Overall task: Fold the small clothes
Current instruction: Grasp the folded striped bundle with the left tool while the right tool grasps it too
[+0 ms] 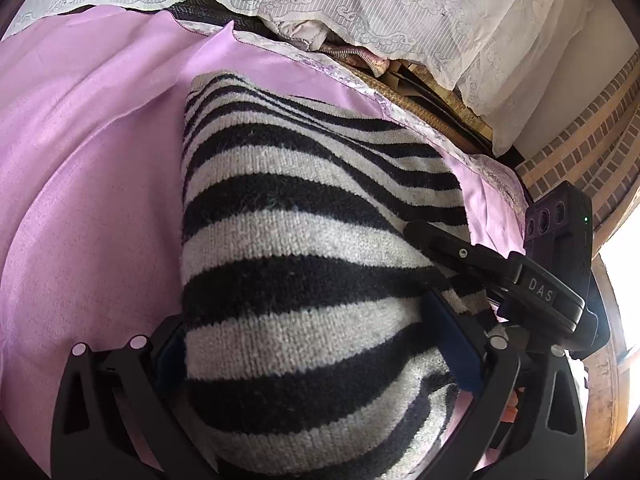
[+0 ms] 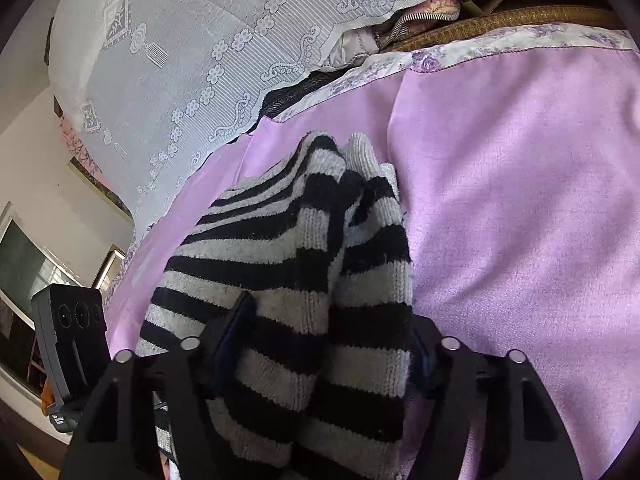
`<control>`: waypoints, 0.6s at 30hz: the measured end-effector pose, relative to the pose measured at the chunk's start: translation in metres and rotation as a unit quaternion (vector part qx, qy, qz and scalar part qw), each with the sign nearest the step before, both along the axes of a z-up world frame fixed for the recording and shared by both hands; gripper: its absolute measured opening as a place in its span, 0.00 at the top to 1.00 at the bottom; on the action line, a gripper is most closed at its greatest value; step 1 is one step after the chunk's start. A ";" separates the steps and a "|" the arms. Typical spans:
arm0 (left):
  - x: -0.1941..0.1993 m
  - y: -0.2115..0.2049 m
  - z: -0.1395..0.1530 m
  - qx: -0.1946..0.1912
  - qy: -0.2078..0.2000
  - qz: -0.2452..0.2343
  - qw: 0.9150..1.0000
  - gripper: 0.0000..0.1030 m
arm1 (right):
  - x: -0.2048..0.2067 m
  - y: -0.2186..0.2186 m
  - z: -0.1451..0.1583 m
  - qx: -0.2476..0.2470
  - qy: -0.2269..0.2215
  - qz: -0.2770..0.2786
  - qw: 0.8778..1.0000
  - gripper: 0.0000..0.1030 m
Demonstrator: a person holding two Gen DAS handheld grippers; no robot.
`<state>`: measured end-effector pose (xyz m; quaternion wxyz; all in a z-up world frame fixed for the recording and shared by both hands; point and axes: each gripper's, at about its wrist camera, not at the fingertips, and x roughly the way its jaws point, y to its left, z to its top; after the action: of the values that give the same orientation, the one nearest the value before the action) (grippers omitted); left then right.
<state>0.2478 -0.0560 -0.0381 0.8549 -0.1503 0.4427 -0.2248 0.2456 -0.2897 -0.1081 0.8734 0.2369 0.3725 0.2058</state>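
Note:
A black-and-white striped knit garment [image 1: 304,216] lies on a pink cloth [image 1: 88,184] and drapes up between my left gripper's [image 1: 316,356] jaws, which stand wide around it, blue pads on both sides. The right gripper's black finger [image 1: 452,248] reaches onto the garment's right edge in the left wrist view. In the right wrist view the same garment [image 2: 304,264], bunched in two folds, passes between my right gripper's [image 2: 324,344] fingers, which close on it. The fingertips are hidden under the knit.
White lace curtains [image 1: 360,4] and stacked bedding hang beyond the pink cloth's flowered border [image 2: 460,56]. A brick wall [image 1: 592,128] stands at the right. The left gripper's camera box [image 2: 72,336] shows at lower left in the right wrist view.

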 end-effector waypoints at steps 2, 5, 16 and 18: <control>-0.002 0.000 0.002 0.005 -0.006 0.005 1.000 0.09 | -0.005 0.005 0.004 -0.017 -0.013 -0.002 1.000 0.46; -0.004 0.001 0.005 0.009 -0.014 0.013 1.000 0.17 | -0.014 0.016 0.012 -0.056 -0.038 -0.010 0.998 0.51; -0.022 -0.007 0.021 0.059 -0.077 0.017 0.995 0.28 | -0.040 0.039 0.034 -0.164 -0.118 -0.035 0.979 0.56; -0.027 -0.011 0.026 0.075 -0.095 0.017 0.992 0.28 | -0.045 0.043 0.039 -0.182 -0.135 -0.039 0.973 0.57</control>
<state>0.2213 -0.0675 -0.0124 0.9058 -0.0710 0.3721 -0.1898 0.2003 -0.2467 -0.0688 0.9513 0.0586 0.2732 0.1300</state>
